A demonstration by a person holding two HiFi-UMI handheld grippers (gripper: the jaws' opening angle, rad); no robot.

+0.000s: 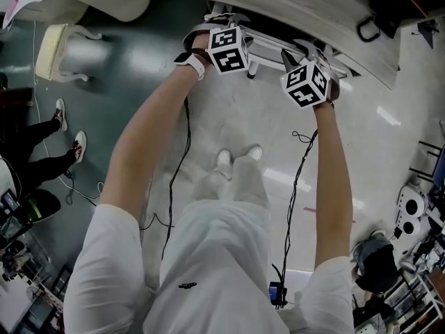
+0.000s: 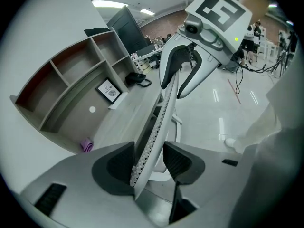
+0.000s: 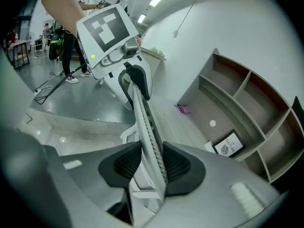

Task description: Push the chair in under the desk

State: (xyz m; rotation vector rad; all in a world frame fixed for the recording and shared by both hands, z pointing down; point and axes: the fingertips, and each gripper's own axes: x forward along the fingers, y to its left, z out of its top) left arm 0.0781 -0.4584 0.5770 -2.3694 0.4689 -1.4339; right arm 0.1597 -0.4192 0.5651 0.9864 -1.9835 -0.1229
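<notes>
Where desk (image 1: 278, 2) overhangs, chair (image 1: 268, 46) mostly hidden — backrest (image 2: 160, 115) vis.

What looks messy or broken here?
Nothing looks broken or spilled. The chair is up at the desk, its back between the left gripper and right gripper. One small purple thing lies alone on the desk by the shelves.

The pale wood desk (image 1: 299, 9) crossed the top of the head view. In the left gripper view it carried an open shelf unit (image 2: 71, 80) at the left, with a framed print (image 2: 108, 90) in the bottom bay. A black telephone (image 2: 137, 79) sat right of that and a purple cloth (image 2: 86, 145) lower left. On the glossy floor (image 1: 229, 117) stood the chair (image 1: 268, 46), at the desk's edge.
</notes>
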